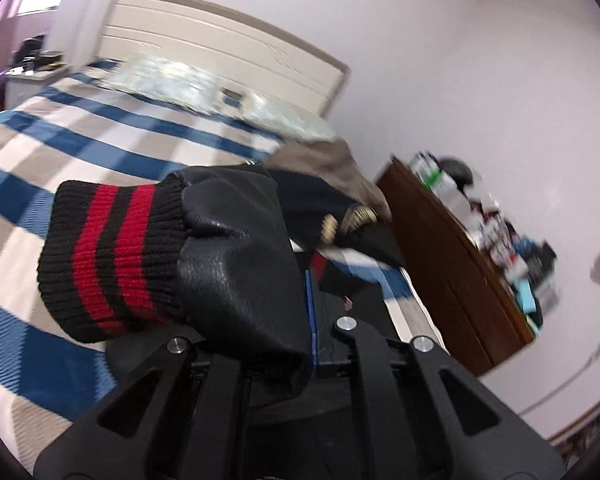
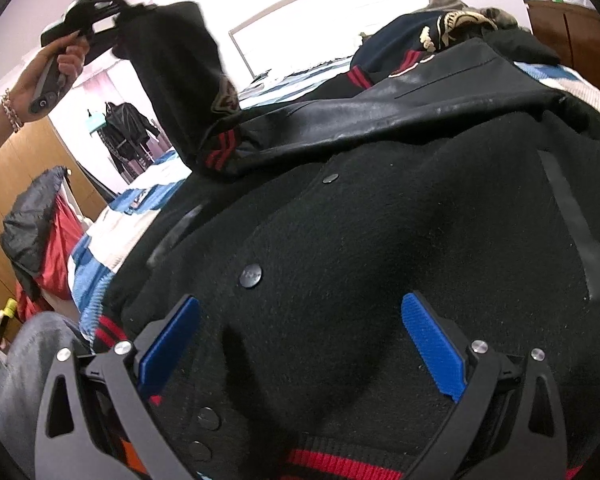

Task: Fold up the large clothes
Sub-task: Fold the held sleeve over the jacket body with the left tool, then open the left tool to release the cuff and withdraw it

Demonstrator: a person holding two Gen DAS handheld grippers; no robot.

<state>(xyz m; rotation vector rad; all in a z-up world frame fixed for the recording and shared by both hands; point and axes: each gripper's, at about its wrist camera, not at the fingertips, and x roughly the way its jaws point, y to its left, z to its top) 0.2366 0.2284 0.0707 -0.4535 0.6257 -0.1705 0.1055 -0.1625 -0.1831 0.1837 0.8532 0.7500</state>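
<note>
Jacket (image 2: 380, 220): black varsity type with snap buttons and red-striped hem, spread front-up on the striped bed (image 1: 80, 128); fills centre and lower right wrist view.
Sleeve (image 1: 236, 264): leather-look, ending in a black and red ribbed cuff (image 1: 108, 256); centre of left wrist view, lifted clear of the bed.
Left gripper (image 2: 118, 12): upper left of right wrist view, raised in a hand (image 2: 56, 68); fingers closed onto the sleeve end, cloth draped over them.
Right gripper (image 2: 300, 344): bottom of its own view, blue pads (image 2: 434, 348) spread wide, gripping nothing, low over the jacket front near the hem.
Step, as judged: folding the sleeve inward across the body.
Next move calls for: carrying the cuff over the jacket front, laying it flat, then letting go; right gripper likely pins or smooths the cloth.
Background: wooden dresser (image 1: 452, 264), right of left wrist view.
</note>
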